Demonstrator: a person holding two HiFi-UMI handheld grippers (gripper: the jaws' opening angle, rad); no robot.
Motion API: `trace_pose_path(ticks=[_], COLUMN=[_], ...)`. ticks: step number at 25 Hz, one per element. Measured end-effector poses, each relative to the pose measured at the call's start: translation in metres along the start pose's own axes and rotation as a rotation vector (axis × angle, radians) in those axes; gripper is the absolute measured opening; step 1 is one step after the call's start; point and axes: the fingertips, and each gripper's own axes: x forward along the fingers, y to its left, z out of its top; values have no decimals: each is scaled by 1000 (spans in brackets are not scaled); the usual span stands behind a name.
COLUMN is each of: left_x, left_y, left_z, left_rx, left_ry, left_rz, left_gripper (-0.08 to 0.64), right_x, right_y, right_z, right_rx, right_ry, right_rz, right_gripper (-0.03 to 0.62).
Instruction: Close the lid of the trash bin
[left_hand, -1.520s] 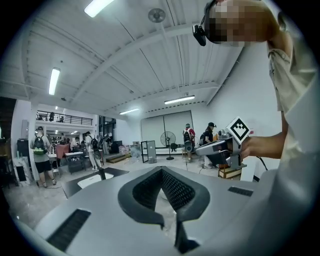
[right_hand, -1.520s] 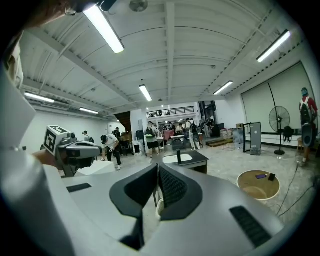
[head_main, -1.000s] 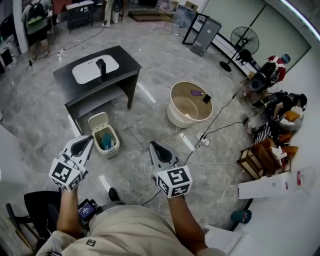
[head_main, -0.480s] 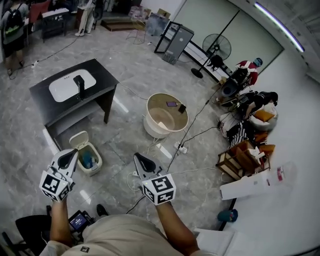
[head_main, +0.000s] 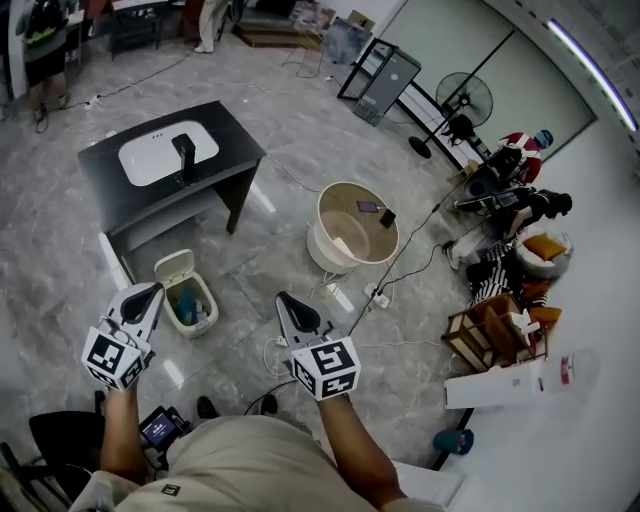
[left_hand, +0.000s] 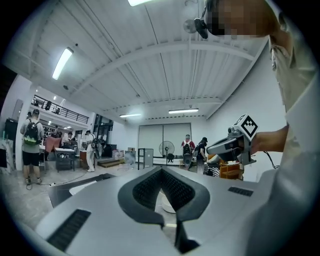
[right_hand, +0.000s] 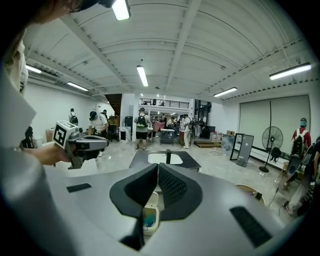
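A small cream trash bin (head_main: 190, 304) stands on the floor by the black sink table, its lid (head_main: 172, 266) tipped up and blue rubbish showing inside. My left gripper (head_main: 152, 290) hovers just left of the bin, jaws shut and empty. My right gripper (head_main: 284, 299) hangs to the bin's right, well apart from it, also shut on nothing. In the right gripper view the bin (right_hand: 149, 212) shows below the closed jaws of that gripper (right_hand: 156, 167), with the left gripper (right_hand: 82, 142) off to the left. The left gripper (left_hand: 160, 170) view looks over the floor toward the right gripper (left_hand: 232, 145).
A black table with a white sink (head_main: 170, 165) stands behind the bin. A round beige tub (head_main: 353, 226) sits to the right, with a power strip and cables (head_main: 378, 294) on the floor. A fan (head_main: 470, 100), a wooden crate (head_main: 492, 335) and seated people are at the far right.
The head view has swung about, so the whole scene shifts in frame. Both grippers stay shut at about the same places beside the bin. The lid stays up.
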Motion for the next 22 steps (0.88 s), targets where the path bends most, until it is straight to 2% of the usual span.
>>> trace_pose_path(ticks=[5,7,10,15,22], left_x=[12,19,29,46,90], left_y=[24,30,41,41,49], left_z=[-8,-9,-10,-15,-39], left_rx=[13,-4,22,16,21], left_ry=[3,30,42,94,194], left_rz=[66,104,169,295,375], left_gripper=[14,14,14,14,14], right_x=[46,63,89,124,165], right_y=[-9,-14,-20,-47,-77], right_z=[-7,-5,-1,14,9], right_rx=[4,-4,-13,-33,-16], right_ry=[11,9,-2,-36,-22], right_rz=[75,118,201,330,448], right_gripper=[26,26,26,26,26])
